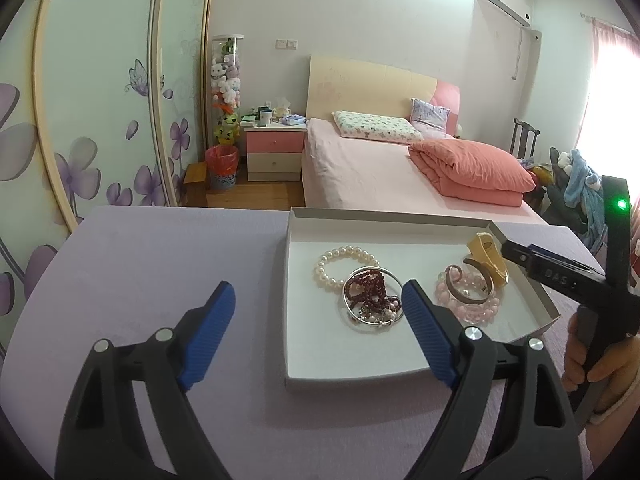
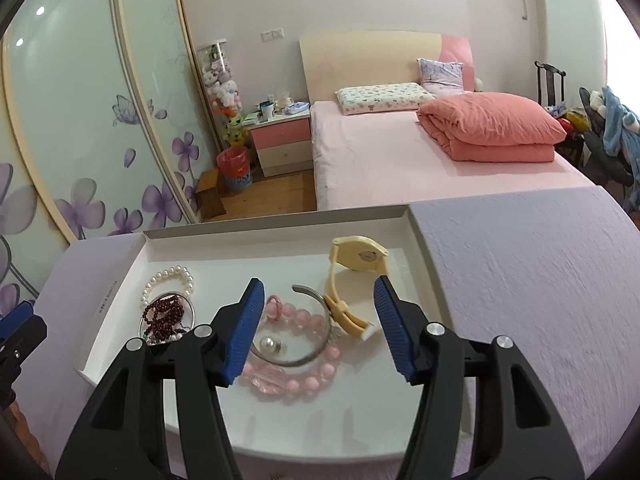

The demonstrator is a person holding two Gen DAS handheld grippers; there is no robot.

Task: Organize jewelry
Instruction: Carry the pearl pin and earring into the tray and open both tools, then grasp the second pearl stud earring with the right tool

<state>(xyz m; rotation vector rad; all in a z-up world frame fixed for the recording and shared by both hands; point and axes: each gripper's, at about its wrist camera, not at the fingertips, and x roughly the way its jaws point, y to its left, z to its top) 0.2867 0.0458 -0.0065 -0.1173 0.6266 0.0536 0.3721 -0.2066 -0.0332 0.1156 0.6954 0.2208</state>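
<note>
A shallow white tray (image 1: 304, 372) (image 2: 120, 280) sits on a lavender tablecloth and holds the jewelry. In it lie a pearl bracelet (image 1: 340, 264) (image 2: 168, 278), dark red beads (image 1: 366, 290) (image 2: 164, 314) inside a thin silver bangle, a pink bead bracelet (image 1: 480, 308) (image 2: 296, 384), a silver cuff (image 1: 460, 294) (image 2: 312, 354), a pearl earring (image 2: 267, 345) and a yellow watch (image 1: 490, 256) (image 2: 356, 264). My left gripper (image 1: 316, 300) is open and empty over the tray's left edge. My right gripper (image 2: 318, 292) is open and empty just above the pink bracelet and cuff.
The lavender tablecloth (image 1: 140, 264) (image 2: 540, 280) spreads to both sides of the tray. A bed with a folded pink quilt (image 1: 472, 172), a nightstand (image 1: 274, 152) and a floral wardrobe (image 1: 100, 120) stand beyond the table's far edge.
</note>
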